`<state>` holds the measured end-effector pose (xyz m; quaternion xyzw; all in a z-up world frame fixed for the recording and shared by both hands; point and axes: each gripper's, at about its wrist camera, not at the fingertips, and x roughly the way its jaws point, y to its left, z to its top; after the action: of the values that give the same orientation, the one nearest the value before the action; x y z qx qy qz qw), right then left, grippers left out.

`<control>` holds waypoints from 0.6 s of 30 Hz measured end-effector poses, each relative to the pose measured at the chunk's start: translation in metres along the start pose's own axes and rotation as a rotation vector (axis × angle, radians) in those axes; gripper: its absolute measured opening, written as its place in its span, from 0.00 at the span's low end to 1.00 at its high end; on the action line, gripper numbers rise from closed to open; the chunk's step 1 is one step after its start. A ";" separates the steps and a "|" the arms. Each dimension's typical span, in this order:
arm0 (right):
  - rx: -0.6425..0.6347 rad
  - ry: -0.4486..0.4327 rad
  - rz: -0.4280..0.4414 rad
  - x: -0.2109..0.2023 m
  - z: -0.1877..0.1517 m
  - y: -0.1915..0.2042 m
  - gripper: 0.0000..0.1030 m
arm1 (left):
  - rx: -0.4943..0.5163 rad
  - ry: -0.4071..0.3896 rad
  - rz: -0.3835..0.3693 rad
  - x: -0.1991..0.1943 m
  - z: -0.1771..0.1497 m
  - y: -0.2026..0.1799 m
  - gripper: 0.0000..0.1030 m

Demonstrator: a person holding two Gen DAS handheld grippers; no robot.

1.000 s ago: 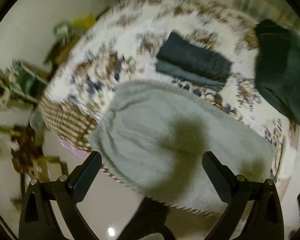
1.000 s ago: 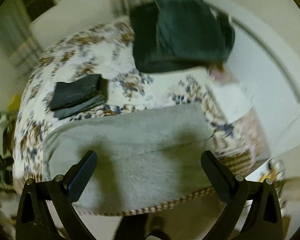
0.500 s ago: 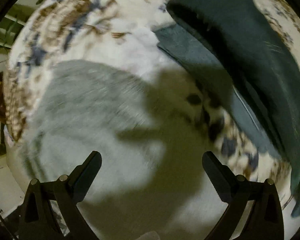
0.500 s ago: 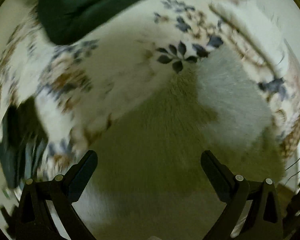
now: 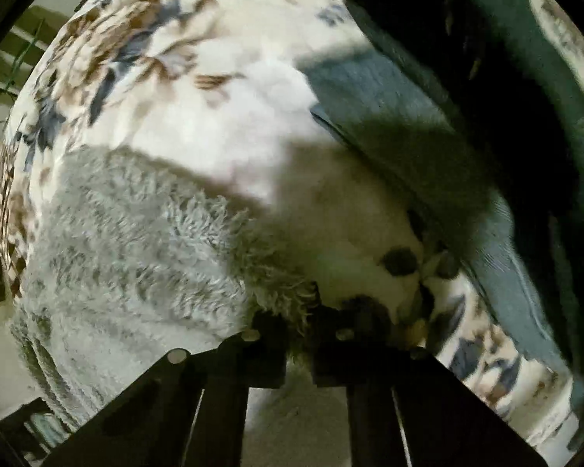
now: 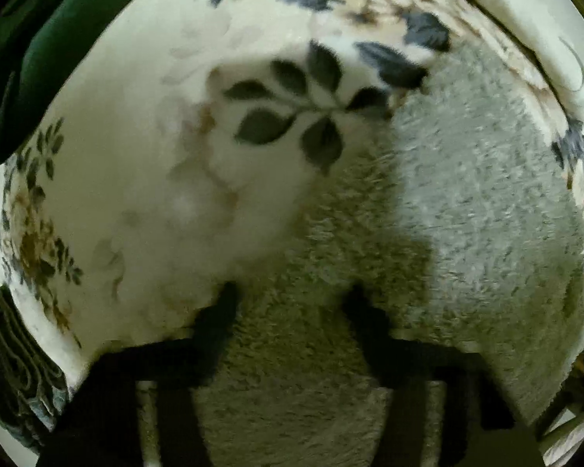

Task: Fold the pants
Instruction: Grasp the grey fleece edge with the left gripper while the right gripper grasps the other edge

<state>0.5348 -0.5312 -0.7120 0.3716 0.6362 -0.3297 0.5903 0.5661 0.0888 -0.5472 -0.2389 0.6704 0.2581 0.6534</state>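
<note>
The fluffy grey pants lie flat on a floral bedspread. In the left wrist view my left gripper is down at the pants' far edge, its fingers nearly together with grey pile pinched between them. In the right wrist view the pants fill the lower right. My right gripper presses into the pile near the pants' far edge, its fingers partly closed with a gap and fabric bunched between them.
A folded dark teal garment stack lies just right of the left gripper. A dark green garment lies at the upper left of the right wrist view. The bedspread surrounds the pants.
Both grippers dropped from above the bed down onto the pants' far edge. Both sets of fingers went from wide open to closing, the left one onto the pile.
</note>
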 end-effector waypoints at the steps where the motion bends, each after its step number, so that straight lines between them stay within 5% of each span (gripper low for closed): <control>1: -0.005 -0.003 0.014 -0.005 -0.002 -0.001 0.10 | 0.003 -0.011 -0.018 -0.012 -0.006 0.005 0.05; 7: -0.093 -0.104 0.144 -0.081 -0.026 -0.023 0.06 | 0.033 -0.116 -0.115 -0.104 -0.055 0.043 0.05; 12: -0.123 -0.175 0.271 -0.163 -0.063 -0.082 0.06 | 0.068 -0.258 -0.181 -0.160 -0.109 0.095 0.05; 18: -0.151 -0.144 0.273 -0.201 -0.127 -0.207 0.06 | 0.125 -0.260 -0.085 -0.129 -0.178 0.162 0.05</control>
<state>0.2980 -0.5437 -0.5050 0.3847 0.5586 -0.2235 0.7000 0.3295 0.0910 -0.4100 -0.1904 0.5840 0.2167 0.7587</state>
